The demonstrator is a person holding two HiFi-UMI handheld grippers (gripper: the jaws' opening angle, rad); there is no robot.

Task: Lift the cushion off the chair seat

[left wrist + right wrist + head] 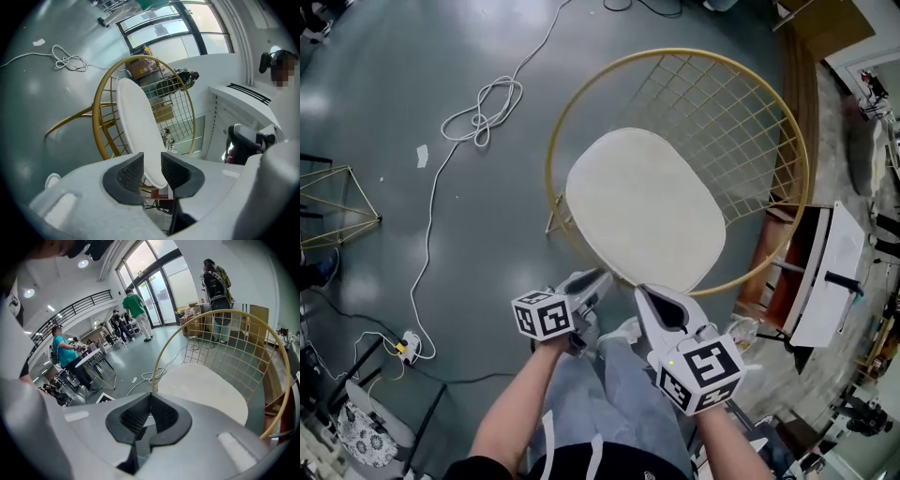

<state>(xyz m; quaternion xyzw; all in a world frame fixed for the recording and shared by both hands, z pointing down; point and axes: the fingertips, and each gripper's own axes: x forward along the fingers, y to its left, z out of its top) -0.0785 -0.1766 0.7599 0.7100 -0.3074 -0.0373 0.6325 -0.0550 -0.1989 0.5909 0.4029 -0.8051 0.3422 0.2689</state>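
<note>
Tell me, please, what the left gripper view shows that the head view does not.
Only the left gripper view shows the cushion's rim standing between the left gripper's parted jaws. Only the head view shows the cushion's whole oval top and the person's forearms. Both show the gold wire chair and the loose white cable.

Bright even light; fisheye edges, perhaps slightly soft.

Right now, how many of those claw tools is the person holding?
2. The left gripper has its jaws astride the cushion edge; the right gripper, shut, is just right of it. None seem hidden.
</note>
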